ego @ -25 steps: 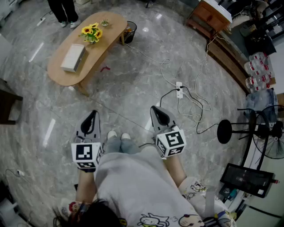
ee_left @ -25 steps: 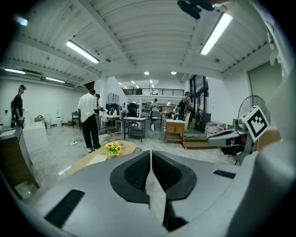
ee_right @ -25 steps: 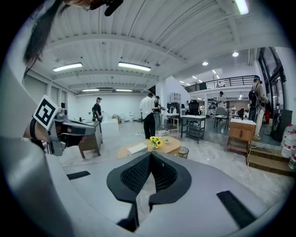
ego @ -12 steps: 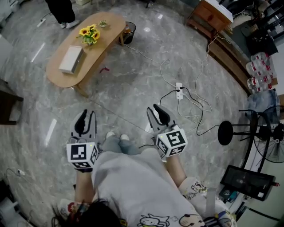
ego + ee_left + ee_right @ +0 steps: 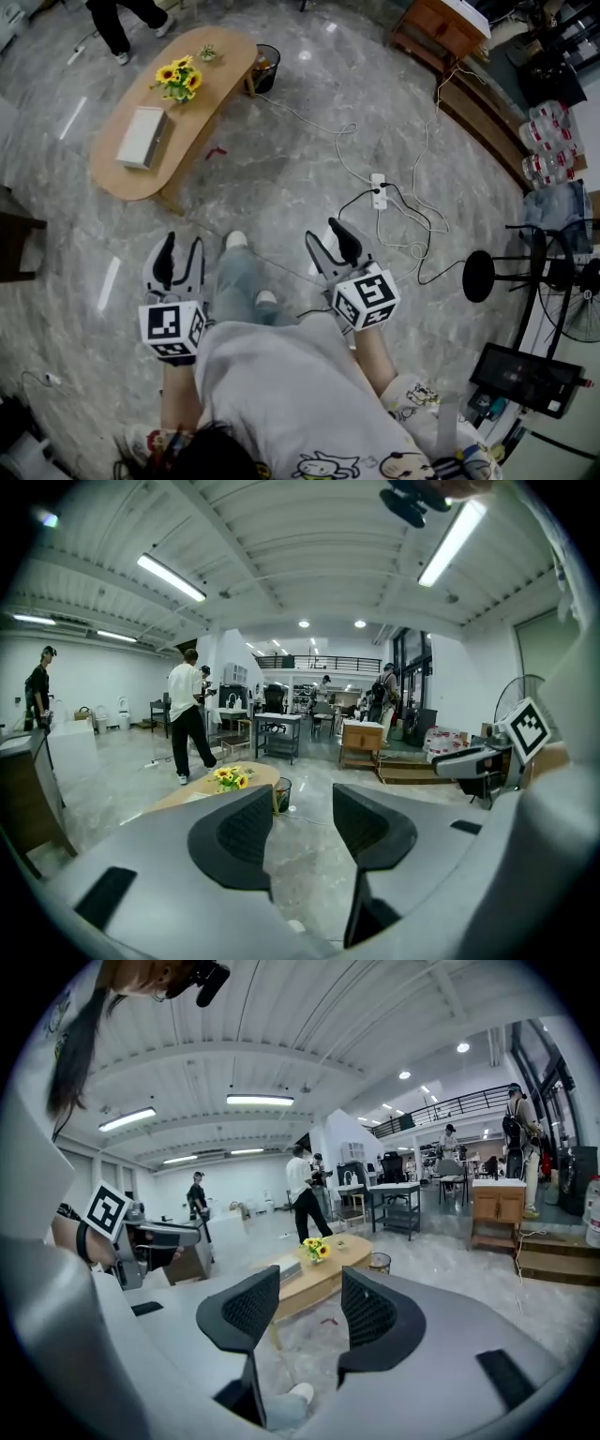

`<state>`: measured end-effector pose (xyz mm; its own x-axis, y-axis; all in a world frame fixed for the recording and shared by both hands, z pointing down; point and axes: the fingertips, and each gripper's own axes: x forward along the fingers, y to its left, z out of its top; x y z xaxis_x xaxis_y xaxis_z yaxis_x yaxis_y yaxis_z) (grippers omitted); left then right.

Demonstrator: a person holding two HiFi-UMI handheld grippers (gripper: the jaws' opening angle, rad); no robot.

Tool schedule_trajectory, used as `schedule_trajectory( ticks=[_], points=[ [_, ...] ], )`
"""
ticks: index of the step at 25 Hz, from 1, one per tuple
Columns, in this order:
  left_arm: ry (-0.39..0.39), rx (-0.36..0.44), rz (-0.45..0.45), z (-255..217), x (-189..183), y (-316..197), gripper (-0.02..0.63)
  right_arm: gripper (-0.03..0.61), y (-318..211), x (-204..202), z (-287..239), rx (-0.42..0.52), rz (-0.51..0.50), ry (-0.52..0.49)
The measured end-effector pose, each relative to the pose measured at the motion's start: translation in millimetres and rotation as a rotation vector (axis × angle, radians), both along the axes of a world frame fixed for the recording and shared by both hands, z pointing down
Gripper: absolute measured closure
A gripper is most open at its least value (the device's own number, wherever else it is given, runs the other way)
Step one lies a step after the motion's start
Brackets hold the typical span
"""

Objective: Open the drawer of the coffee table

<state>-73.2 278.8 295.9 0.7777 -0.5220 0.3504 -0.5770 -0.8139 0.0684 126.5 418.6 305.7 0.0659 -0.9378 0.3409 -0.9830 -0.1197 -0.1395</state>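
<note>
Standing well back from coffee table [image 5: 220, 80], open floor [image 5: 272, 187] between, power strip [image 5: 379, 190] rightward

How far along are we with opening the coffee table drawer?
Nothing looks done yet. The coffee table stands across the floor, apart from both grippers, and no drawer shows from here. In hand: the person is mid-step facing it, with the left gripper and right gripper held out, jaws opening with nothing between them. Left: reach the table, find the drawer, grip it and pull it open.
</note>
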Motion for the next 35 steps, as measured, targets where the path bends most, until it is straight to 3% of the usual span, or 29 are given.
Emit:
schedule_trajectory(
  ticks=[7, 20, 28, 35],
  points=[
    [0.017, -0.03, 0.017, 5.2, 34.8, -85.2, 0.426, 0.387, -67.6, 34.6, 4.6, -0.029, 0.034, -0.003],
    [0.031, -0.002, 0.023, -12.2, 73.3, -227.4, 0.426, 0.382, -201.6, 76.3, -8.8, -0.029, 0.043, 0.004],
    [0.042, -0.003, -0.029, -17.5, 63.1, -272.7, 0.426, 0.374, -255.2, 78.2, -15.0, -0.021, 0.004, 0.004],
    [0.045, 0.0, -0.126, -15.6, 47.2, -304.2, 0.426, 0.371, -304.3, 81.4, -14.8, -0.014, -0.073, -0.009]
  ],
)
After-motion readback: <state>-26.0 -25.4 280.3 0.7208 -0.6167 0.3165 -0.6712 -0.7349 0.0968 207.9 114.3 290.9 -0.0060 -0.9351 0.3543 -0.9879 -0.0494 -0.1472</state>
